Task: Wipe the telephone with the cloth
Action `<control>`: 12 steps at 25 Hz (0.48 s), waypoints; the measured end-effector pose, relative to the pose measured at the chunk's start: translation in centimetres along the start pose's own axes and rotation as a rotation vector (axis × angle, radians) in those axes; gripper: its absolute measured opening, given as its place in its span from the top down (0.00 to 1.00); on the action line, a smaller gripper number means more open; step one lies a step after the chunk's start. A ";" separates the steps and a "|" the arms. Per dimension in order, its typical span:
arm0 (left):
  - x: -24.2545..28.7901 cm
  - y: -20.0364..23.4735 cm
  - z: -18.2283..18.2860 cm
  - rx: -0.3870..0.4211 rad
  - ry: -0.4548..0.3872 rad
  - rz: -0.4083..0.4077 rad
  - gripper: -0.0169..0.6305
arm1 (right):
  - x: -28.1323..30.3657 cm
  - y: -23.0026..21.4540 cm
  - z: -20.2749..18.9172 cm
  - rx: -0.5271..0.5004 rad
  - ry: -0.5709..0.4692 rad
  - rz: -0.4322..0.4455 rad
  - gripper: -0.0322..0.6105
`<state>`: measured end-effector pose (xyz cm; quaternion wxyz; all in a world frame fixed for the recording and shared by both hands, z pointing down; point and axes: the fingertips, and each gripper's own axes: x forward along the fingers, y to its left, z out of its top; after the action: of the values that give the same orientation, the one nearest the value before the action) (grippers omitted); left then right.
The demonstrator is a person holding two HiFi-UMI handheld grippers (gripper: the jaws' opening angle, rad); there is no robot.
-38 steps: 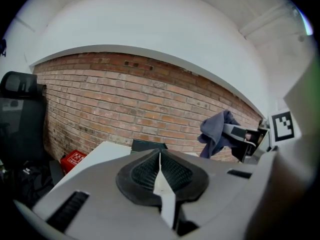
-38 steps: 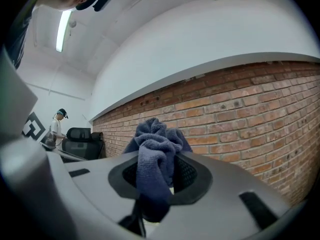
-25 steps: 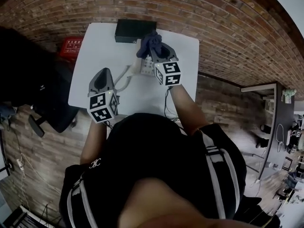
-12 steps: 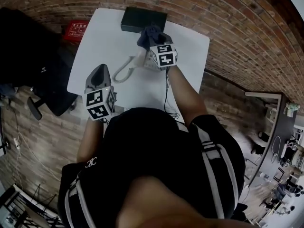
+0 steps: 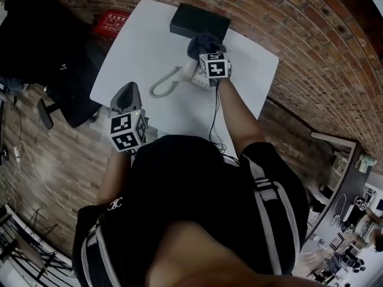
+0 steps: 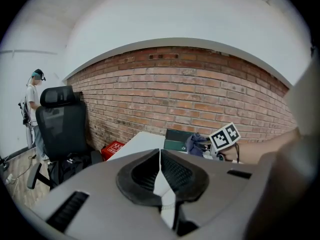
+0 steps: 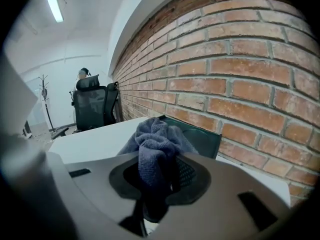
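Observation:
A light grey telephone (image 5: 196, 76) sits on the white table (image 5: 137, 46), its handset (image 5: 164, 84) lying off the base to the left. My right gripper (image 5: 207, 51) is over the telephone's base, shut on a dark blue cloth (image 5: 202, 42). In the right gripper view the cloth (image 7: 154, 146) bunches up between the jaws. My left gripper (image 5: 127, 90) hangs over the table's near left edge, shut and holding nothing; its jaws meet at a thin line in the left gripper view (image 6: 160, 156). That view also shows the cloth (image 6: 196, 143) ahead.
A dark flat box (image 5: 199, 21) lies at the table's far edge against the brick wall (image 5: 287, 17). A black office chair (image 5: 54, 58) stands left of the table, with a red box (image 5: 114, 21) on the floor by the wall. A person (image 6: 34, 101) stands far off.
The right gripper with the cloth has shifted a little farther across the telephone toward the dark box. The head view has swung. The left gripper stays at the near left edge.

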<state>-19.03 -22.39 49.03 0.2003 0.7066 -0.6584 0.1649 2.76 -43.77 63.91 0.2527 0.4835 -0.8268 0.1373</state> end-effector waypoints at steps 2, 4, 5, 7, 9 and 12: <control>-0.4 0.2 -0.4 -0.005 0.004 0.011 0.96 | -0.2 0.4 0.0 0.015 -0.016 -0.006 0.86; -0.6 0.4 -0.8 -0.008 0.010 0.020 0.96 | -0.6 1.2 -0.1 0.010 -0.033 0.007 0.86; -0.8 0.4 -0.9 -0.010 0.012 0.023 0.96 | -0.8 1.5 -0.2 -0.003 -0.036 0.018 0.86; -0.9 0.4 -1.0 -0.013 0.014 0.027 0.96 | -1.2 2.3 -0.5 -0.028 -0.032 0.041 0.86; -0.9 0.4 -1.0 -0.017 0.013 0.028 0.96 | -1.5 3.2 -0.9 -0.050 -0.026 0.065 0.86; -0.9 -0.1 -1.0 -0.021 0.008 0.020 0.96 | -2.3 4.5 -1.6 -0.060 -0.022 0.097 0.86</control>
<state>-18.96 -21.13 49.46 0.2086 0.6971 -0.6663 0.1630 0.22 -39.09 64.03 0.2507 0.4364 -0.8558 0.1193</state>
